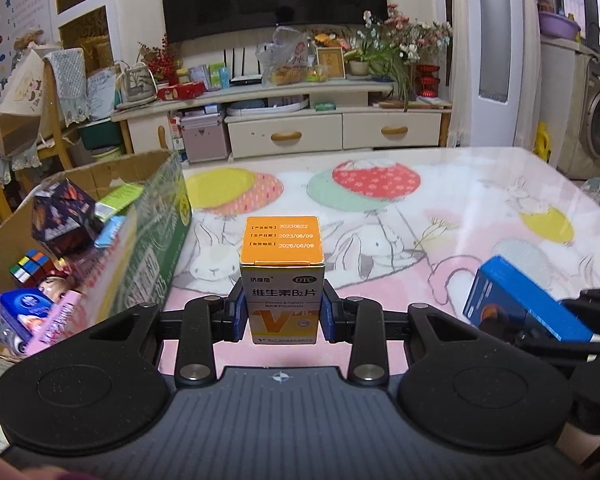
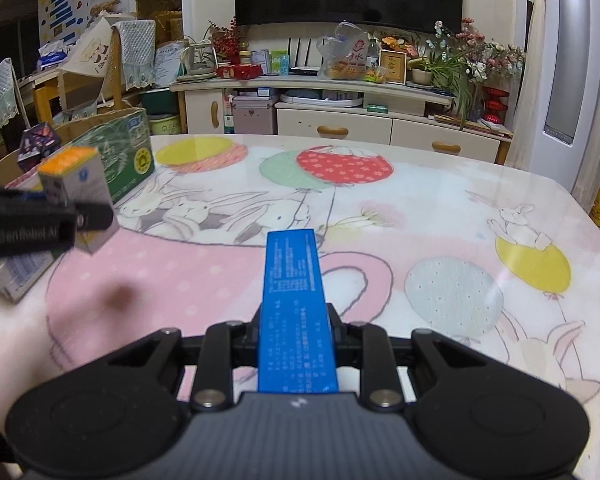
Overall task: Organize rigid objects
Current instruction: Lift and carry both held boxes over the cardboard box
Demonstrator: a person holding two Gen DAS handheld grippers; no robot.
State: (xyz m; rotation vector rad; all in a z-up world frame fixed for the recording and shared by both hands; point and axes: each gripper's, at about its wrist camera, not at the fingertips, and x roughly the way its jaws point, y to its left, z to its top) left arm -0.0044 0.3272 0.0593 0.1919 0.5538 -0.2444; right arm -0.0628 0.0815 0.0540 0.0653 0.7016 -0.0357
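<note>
Carton [image 1: 112, 216] at far left on the table [image 1: 440, 216], open top, already holding a puzzle cube [image 1: 30, 266], a dark box and other small packs; its near end is cut off by the frame.

Left gripper [image 1: 284, 312]: jaws narrow, clamped on the sides of an upright vitamin box [image 1: 282, 280], orange top up, clear of the table. Carton lies just left of it, so this hand is the nearer one; judged next move is a short carry leftward over the carton wall.

Right gripper [image 2: 296, 344]: jaws narrow, clamped on a blue box [image 2: 294, 308], long axis running forward along the fingers. Carton is well apart, beyond the left gripper.

Fingertips mostly hidden behind both boxes. Blue box print unreadable.
</note>
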